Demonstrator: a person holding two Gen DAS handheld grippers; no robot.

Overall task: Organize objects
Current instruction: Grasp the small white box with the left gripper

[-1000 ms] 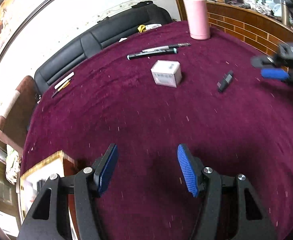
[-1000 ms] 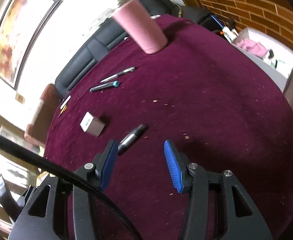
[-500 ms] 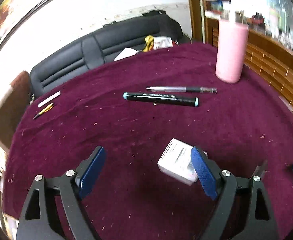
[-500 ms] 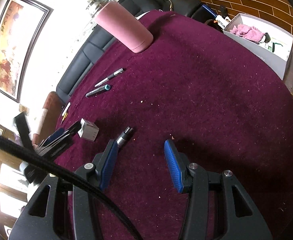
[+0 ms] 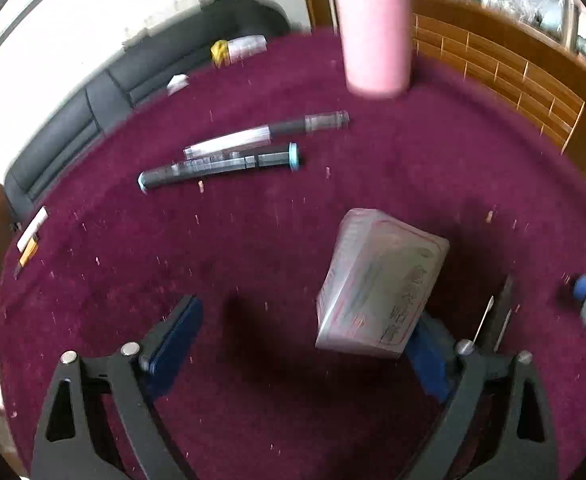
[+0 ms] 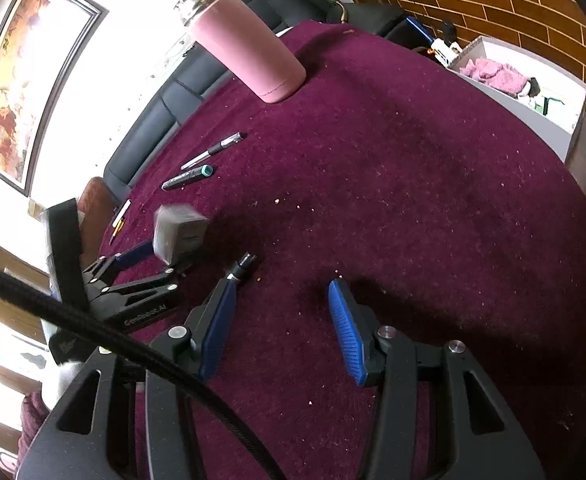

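A small white box [image 5: 377, 280] sits on the maroon tablecloth, right against the right finger of my open left gripper [image 5: 305, 344]; the box lies between the fingers, off to the right side. It also shows in the right wrist view [image 6: 179, 232]. My right gripper [image 6: 283, 320] is open and empty above the cloth. A small dark cylindrical object [image 6: 241, 265] lies just ahead of its left finger. A dark marker [image 5: 219, 166] and a clear pen [image 5: 267, 134] lie side by side farther back.
A tall pink bottle [image 5: 373, 28] stands at the far side, also in the right wrist view [image 6: 249, 56]. A white stick and a pencil [image 5: 29, 236] lie at the left table edge. A black sofa [image 5: 141, 84] is behind; a grey box with pink cloth [image 6: 521, 88] is right.
My left gripper has moved forward across the table to the white box, which now sits between its fingers. My right gripper has hardly moved and stays open.
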